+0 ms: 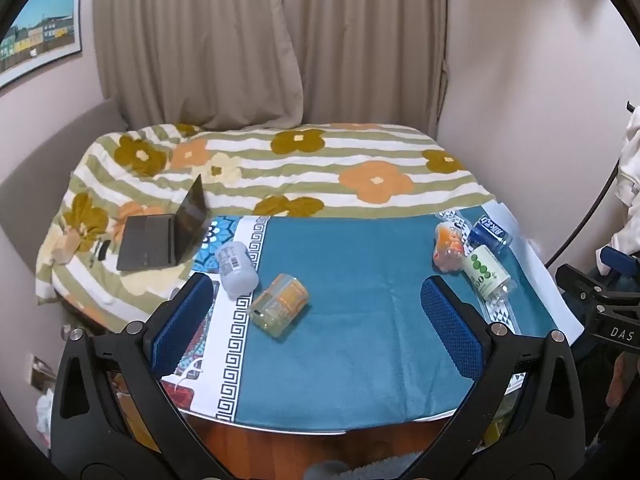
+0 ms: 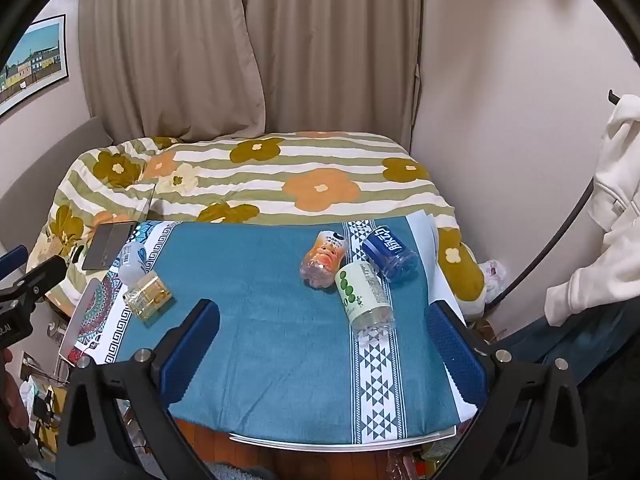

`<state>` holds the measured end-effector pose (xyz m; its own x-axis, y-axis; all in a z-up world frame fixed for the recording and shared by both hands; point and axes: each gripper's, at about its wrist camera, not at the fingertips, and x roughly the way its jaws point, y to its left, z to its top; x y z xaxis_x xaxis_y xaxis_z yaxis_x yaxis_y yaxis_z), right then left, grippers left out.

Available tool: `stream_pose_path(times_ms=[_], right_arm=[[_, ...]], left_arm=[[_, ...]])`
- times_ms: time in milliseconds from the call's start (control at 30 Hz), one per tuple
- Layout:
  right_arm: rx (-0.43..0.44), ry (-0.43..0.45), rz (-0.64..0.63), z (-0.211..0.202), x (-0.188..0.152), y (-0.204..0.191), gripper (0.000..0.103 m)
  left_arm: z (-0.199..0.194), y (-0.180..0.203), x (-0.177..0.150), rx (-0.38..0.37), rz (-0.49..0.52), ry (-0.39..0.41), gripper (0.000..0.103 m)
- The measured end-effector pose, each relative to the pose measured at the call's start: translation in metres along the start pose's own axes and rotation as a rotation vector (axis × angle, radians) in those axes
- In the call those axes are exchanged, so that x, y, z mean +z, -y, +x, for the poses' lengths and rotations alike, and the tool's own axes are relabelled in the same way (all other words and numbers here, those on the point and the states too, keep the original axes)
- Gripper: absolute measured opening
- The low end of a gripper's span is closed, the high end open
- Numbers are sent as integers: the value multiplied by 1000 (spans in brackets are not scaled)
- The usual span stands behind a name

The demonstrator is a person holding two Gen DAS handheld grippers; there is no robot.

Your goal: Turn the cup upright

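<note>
- Worktop (image 1: pixel 360 360), covered by a teal cloth with white patterned borders: carries five containers, all lying on their sides, none upright.
- Clear plastic cup with orange and yellow print (image 1: pixel 279 305) (image 2: pixel 147 295): one; lies near the left patterned border, apart from both claws. Contents cannot be judged through the print.
- Frosted white cup with a barcode label (image 1: pixel 237 267) (image 2: pixel 131 263): one; just behind the clear cup, close to it; whether they touch is unclear.
- Clear bottle with orange label (image 1: pixel 449 249) (image 2: pixel 325 259): one, on the right side.
- Clear bottle with white label and green dots (image 1: pixel 487 274) (image 2: pixel 363 295): one, lying against the orange one; looks empty at its clear end.
- Clear bottle with dark blue label (image 1: pixel 491 233) (image 2: pixel 391 255): one, farthest right, beside the green-dotted one.
- Left claw (image 1: pixel 318 322): blue-padded fingers spread wide, holding nothing, above the near part of the worktop.
- Right claw (image 2: pixel 322 340): spread wide, empty, above the near edge.
- Dark open laptop (image 1: pixel 160 236) (image 2: pixel 110 244): one, on the flowered striped bedspread (image 1: pixel 300 168) behind the worktop; the left view shows its screen and keyboard, the right view only a sliver.
- White hanging garment (image 2: pixel 612 208): large in the right view, only an edge in the left.
- Framed picture of coloured houses (image 1: pixel 40 28) and beige curtains (image 1: pixel 272 40): in both views.
</note>
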<state>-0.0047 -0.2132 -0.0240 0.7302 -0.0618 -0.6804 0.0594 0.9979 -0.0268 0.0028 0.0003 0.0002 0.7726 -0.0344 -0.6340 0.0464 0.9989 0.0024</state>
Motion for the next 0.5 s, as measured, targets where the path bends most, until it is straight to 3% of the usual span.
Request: stream_pose_path(times_ms=[500], right_arm=[[9,-1,12,2,1,-9,103]], left_arm=[[2,-1,0,1,1,-2,103]])
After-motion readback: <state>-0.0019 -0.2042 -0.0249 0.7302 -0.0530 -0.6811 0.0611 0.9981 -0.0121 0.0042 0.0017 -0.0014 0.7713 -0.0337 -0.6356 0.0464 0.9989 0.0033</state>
